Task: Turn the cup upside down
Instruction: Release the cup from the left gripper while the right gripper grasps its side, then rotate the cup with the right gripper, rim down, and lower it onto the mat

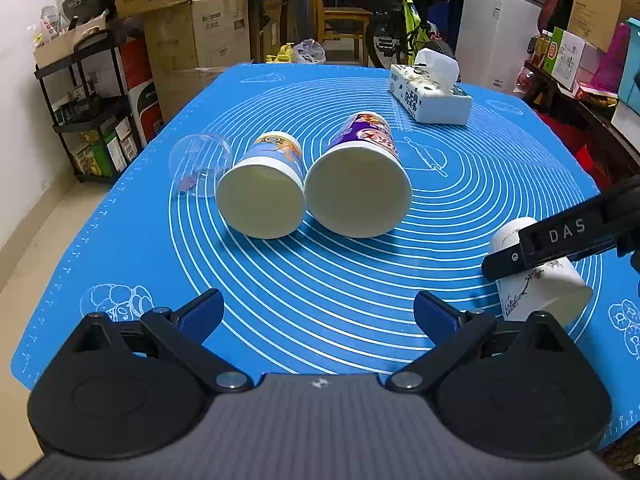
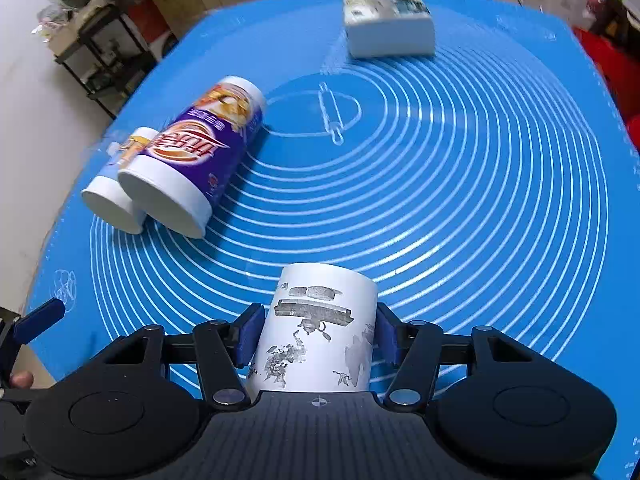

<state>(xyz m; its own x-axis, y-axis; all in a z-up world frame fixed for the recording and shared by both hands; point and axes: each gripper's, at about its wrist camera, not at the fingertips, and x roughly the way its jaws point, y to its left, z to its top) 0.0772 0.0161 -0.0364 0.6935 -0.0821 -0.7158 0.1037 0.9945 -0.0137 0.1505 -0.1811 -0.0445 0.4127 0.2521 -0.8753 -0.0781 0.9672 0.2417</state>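
Your right gripper [image 2: 316, 336] was clamped on the white cup [image 2: 320, 320]; left gripper [image 1: 318, 316] gaped empty. Smooth wall could've slipped mid-flip.

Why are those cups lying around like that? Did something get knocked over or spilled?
Three cups lie on their sides on the blue mat: a clear cup, a blue-label cup and a purple-label cup, the last two touching. No spill shows. The right gripper clamps a white cup; the left gripper is open.
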